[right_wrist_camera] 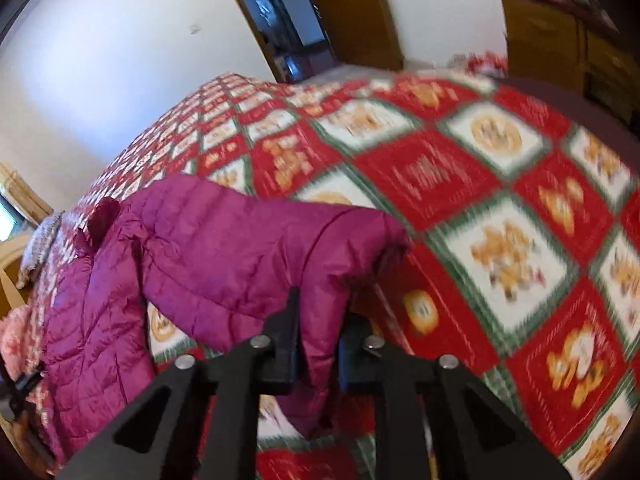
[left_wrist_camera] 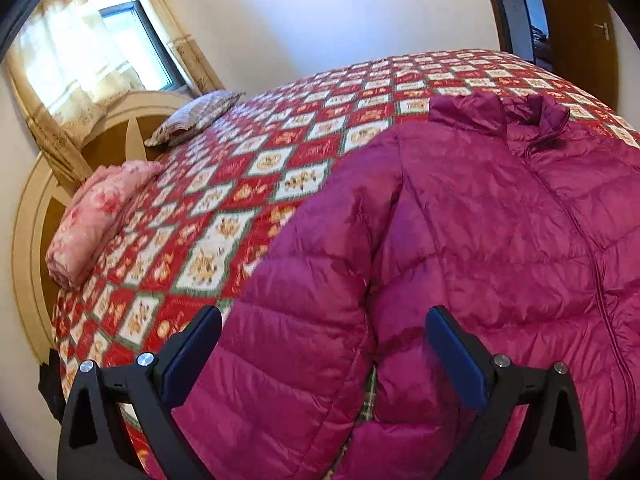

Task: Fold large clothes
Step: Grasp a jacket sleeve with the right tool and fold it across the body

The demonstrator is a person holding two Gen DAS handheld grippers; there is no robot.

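Black fingers of the right tool [right_wrist_camera: 316, 344] are pinched on a sleeve [right_wrist_camera: 248, 252] of the magenta puffer jacket [left_wrist_camera: 480, 240], lifting it off the bed; the view is blurred, so the exact grip point is unclear. The left tool [left_wrist_camera: 324, 344] hangs spread wide over the jacket's other sleeve, apparently not touching it. Zipped, the jacket lies front-up on the red patchwork quilt [left_wrist_camera: 248, 184], with a folded pink blanket [left_wrist_camera: 96, 220] and pillow [left_wrist_camera: 196, 116] near the headboard.

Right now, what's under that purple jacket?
The jacket lies on the red patterned quilt, which shows all around it. Whatever sits directly beneath is covered. The right gripper holds its sleeve lifted.
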